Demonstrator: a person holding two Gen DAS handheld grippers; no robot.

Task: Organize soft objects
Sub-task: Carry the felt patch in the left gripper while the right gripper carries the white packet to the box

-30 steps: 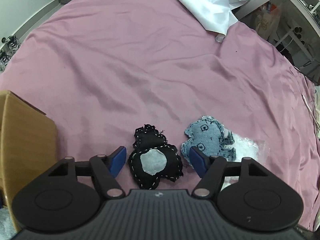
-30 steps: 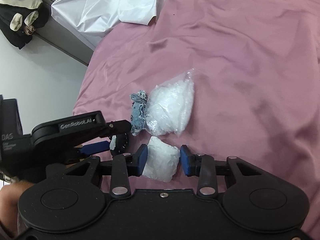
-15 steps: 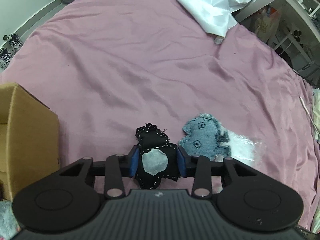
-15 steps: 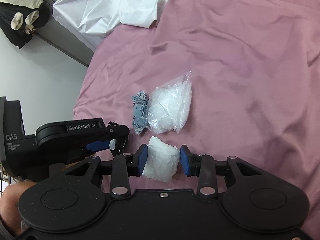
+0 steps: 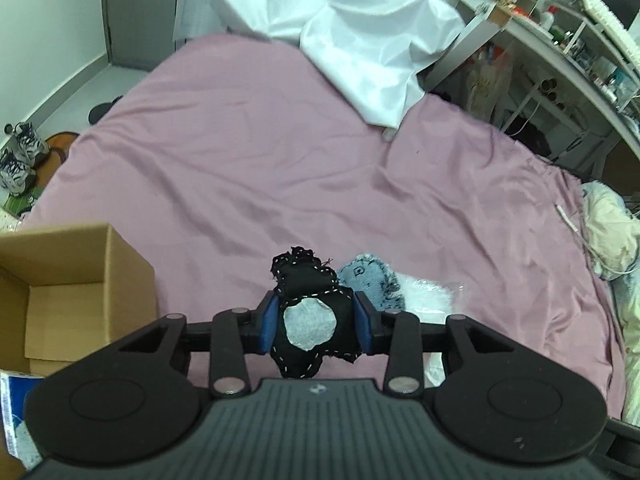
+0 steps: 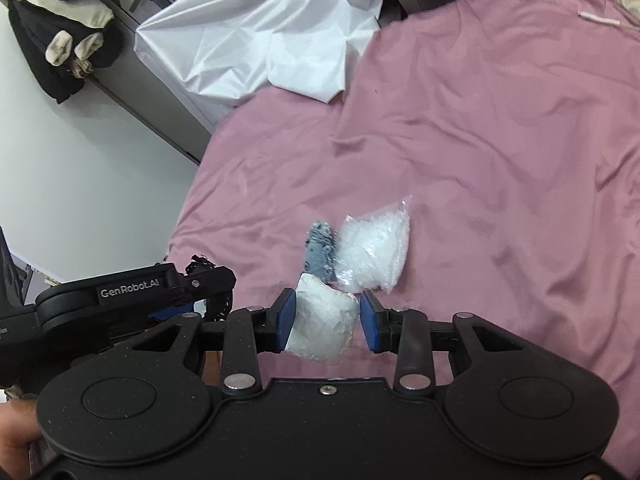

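My left gripper (image 5: pixel 316 322) is shut on a black stitched soft toy with a grey patch (image 5: pixel 310 312) and holds it above the pink bed sheet (image 5: pixel 260 168). My right gripper (image 6: pixel 327 322) is shut on a white soft pad (image 6: pixel 322 326), also lifted off the sheet. A blue-grey fabric toy (image 5: pixel 370 280) lies on the sheet beside a clear bag of white stuffing (image 6: pixel 374 250); the toy also shows in the right wrist view (image 6: pixel 320 250). The left gripper's body (image 6: pixel 128 292) shows at the left of the right wrist view.
An open cardboard box (image 5: pixel 68 292) stands at the left by the bed. A white sheet (image 5: pixel 348 36) drapes over the far end of the bed. A cream bundle (image 5: pixel 612 232) lies at the right edge. Shelves and shoes stand beyond the bed.
My left gripper closed on the black toy and lifted it off the sheet. My right gripper also rose with the white pad. The box came more into view.
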